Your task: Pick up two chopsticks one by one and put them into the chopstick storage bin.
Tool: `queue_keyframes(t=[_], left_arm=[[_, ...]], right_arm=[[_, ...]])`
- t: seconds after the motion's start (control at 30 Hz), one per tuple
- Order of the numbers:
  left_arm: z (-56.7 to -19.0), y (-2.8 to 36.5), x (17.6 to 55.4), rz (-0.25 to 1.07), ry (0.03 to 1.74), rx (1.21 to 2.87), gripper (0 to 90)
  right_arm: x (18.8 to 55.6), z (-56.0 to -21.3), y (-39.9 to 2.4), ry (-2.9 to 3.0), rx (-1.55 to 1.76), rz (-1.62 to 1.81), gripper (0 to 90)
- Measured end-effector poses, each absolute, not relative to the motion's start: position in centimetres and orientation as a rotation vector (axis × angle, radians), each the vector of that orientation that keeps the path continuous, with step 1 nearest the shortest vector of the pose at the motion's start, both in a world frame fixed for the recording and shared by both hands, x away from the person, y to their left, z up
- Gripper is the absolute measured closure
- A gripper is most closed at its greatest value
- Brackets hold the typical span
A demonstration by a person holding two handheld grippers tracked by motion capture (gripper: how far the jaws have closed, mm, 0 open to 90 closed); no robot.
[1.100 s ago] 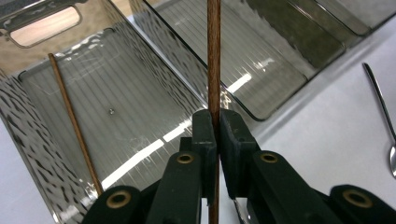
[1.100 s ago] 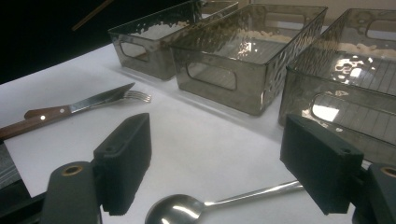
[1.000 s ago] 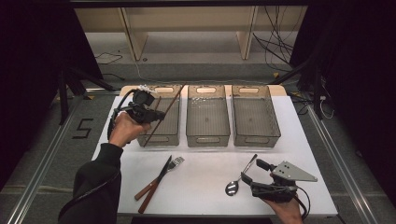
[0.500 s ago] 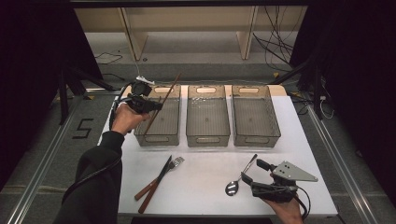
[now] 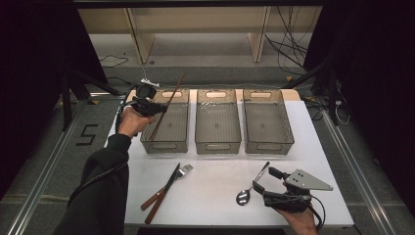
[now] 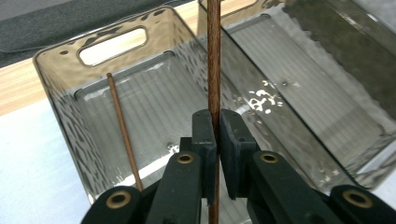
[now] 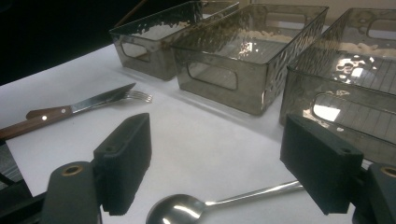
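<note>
Left claw (image 6: pixel 214 140) pinches chopstick (image 6: pixel 214 56) above the left bin's (image 6: pixel 56 70) rim.

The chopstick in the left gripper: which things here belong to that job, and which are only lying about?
In the job:
- left gripper, shut on the chopstick
- left bin
- second chopstick, already inside that bin

Lying about:
- middle bin
- right bin
- knife
- fork
- spoon, between the open right gripper's jaws
</note>
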State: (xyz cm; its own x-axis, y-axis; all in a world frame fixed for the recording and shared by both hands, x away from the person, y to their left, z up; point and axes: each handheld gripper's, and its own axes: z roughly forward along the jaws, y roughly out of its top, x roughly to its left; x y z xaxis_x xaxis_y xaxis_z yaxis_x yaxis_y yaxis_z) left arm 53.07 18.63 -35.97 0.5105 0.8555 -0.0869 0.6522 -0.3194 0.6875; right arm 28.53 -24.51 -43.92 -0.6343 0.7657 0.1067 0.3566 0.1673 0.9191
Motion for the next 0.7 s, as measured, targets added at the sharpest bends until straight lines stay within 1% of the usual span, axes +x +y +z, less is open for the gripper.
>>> queue_keyframes(t=[0.7], left_arm=[[-38.3,19.5,53.8,0.418,1.293,2.069,84.1]], right_arm=[[28.5,-43.9,-24.5,2.068,1.061,1.461,25.4]])
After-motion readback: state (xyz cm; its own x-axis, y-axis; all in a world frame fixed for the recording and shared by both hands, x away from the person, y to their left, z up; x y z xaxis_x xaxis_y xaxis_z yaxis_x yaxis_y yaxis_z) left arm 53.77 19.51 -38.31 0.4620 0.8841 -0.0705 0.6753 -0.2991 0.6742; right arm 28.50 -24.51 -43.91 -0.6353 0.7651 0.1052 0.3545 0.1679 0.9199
